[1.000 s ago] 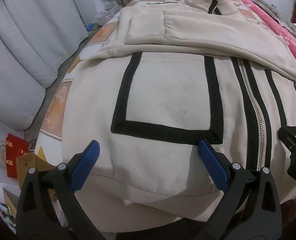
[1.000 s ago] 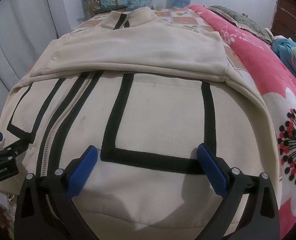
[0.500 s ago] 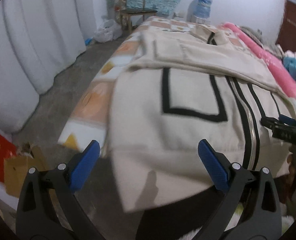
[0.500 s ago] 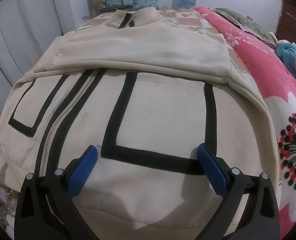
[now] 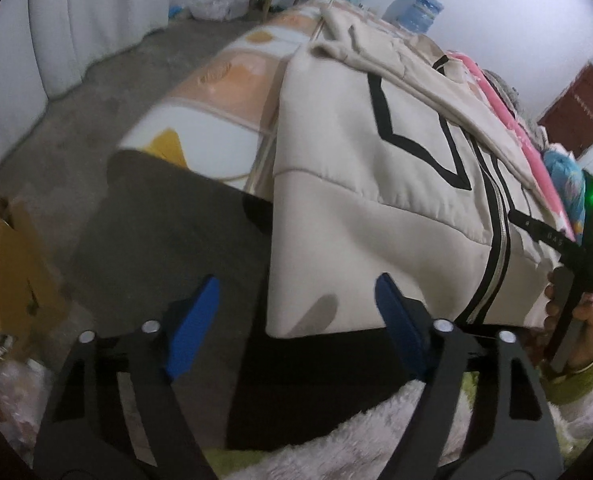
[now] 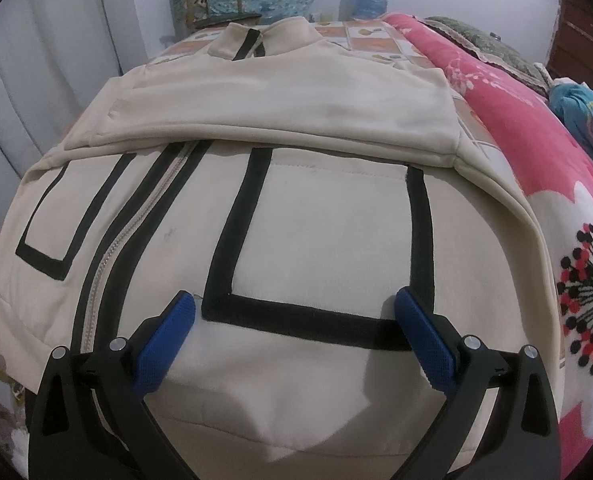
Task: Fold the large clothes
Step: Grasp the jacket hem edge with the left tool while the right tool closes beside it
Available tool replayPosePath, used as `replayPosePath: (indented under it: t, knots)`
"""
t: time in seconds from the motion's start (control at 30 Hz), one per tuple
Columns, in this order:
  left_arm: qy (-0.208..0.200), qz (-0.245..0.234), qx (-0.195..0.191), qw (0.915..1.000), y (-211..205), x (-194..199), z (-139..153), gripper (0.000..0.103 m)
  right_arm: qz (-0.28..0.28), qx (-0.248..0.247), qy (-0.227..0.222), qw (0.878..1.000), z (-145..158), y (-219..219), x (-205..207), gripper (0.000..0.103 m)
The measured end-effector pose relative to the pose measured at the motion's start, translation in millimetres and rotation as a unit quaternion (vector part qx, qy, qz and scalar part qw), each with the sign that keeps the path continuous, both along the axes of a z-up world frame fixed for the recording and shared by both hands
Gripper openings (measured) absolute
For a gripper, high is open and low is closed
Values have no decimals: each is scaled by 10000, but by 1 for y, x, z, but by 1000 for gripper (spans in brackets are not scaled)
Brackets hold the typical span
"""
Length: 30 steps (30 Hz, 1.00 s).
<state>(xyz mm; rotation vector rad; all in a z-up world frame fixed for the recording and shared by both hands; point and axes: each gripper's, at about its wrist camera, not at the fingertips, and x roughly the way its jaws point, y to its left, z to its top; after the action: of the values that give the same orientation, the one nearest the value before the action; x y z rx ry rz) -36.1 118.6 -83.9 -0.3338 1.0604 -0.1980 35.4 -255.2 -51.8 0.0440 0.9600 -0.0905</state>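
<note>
Left gripper (image 5: 294, 312) swung off jacket (image 6: 316, 232), tilted, jaws apparently wide

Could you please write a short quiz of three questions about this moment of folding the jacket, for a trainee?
1. True or false: the right gripper is shut on the jacket.
2. Multiple choice: what runs down the front of the jacket between the black stripes? A) a row of buttons B) a zipper C) a red ribbon
3. Fill in: in the left wrist view, the left gripper is open near the jacket's ______ edge, which hangs over the side of the bed.

Key
1. False: its jaws stand wide open above the cloth.
2. B
3. bottom
</note>
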Motion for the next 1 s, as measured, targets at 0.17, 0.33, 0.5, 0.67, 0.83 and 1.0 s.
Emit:
replayPosePath:
  t: [0.17,0.33,0.5,0.67,0.83,1.0]
  knots:
    - [126,-122,-79,9998,-8,17,-15,70,-29,4,-21,10000,0,-1,0,97]
    - [91,-295,301,9991,-26,24,-15,50,-28,4,-6,10000,0,-1,1,97]
    - [-68,-430,1080,9932,-48,19,-9,38,43,1,40,10000,1,-1,2,97]
    - [-270,-567,1948,9788,-67,11,0,30,159,64,238,9996,9,-8,-7,96]
    - [-310,-630,2365,9691,-77,10,3,29,242,331,76,9991,32,-31,-46,96]
    - [-189,-624,2337,9701,-74,12,2,30,129,558,268,9980,42,-59,-88,96]
